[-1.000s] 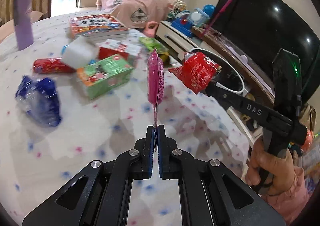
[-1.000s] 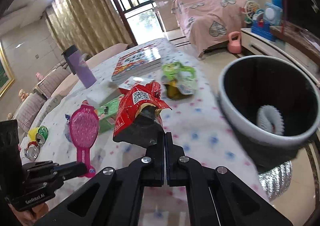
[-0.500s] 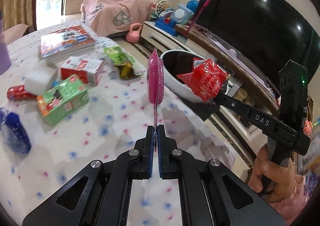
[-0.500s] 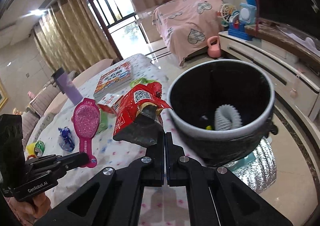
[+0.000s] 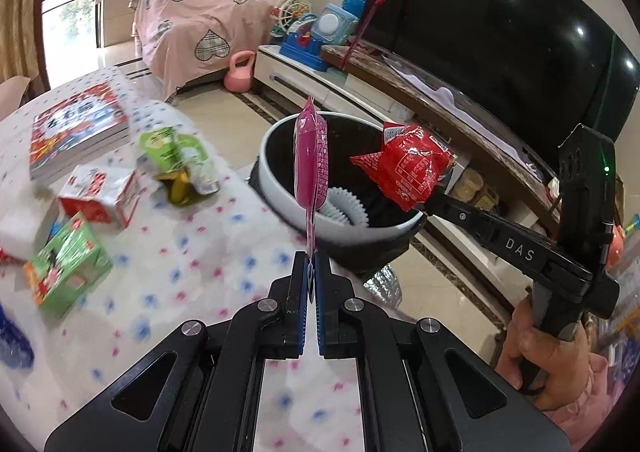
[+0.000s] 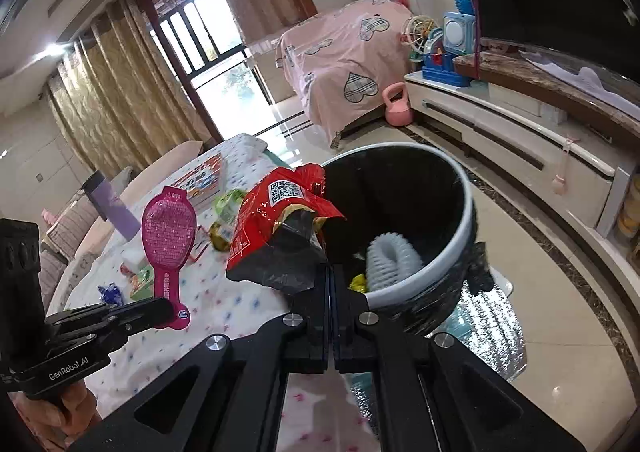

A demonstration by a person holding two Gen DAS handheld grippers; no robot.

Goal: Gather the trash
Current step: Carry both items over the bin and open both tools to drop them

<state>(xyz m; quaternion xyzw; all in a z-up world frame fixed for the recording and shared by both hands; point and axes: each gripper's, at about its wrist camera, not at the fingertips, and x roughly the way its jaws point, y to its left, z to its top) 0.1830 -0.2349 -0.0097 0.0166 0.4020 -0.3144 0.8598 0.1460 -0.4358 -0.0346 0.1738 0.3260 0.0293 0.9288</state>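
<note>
The left gripper (image 5: pixel 311 264) was clenched on the narrow lower tab of a pink paddle-shaped package (image 5: pixel 311 168), which stood upright, edge-on in the left wrist view, its flat face printed with fine text in the right wrist view (image 6: pixel 168 236). The right gripper (image 6: pixel 330 272) was pinched tight on the torn lower edge of a red snack wrapper (image 6: pixel 276 228). That wrapper was crumpled and glossy, bore a white QR code panel, and showed a dark inner lining where it gaped open. Seen from the left wrist view, the wrapper (image 5: pixel 408 168) hung above the far rim of the trash bin (image 5: pixel 280 196).

The bin was round, white-rimmed, lined with a black bag, and stood just beside the table edge. A pale ribbed object (image 6: pixel 390 260) and a yellow scrap (image 6: pixel 358 282) lay inside it.

On the dotted tablecloth (image 5: pixel 200 272) lay a green carton (image 5: pixel 66 264), a red and white carton (image 5: pixel 100 192), a green pouch (image 5: pixel 176 160) and a book (image 5: pixel 78 128).
</note>
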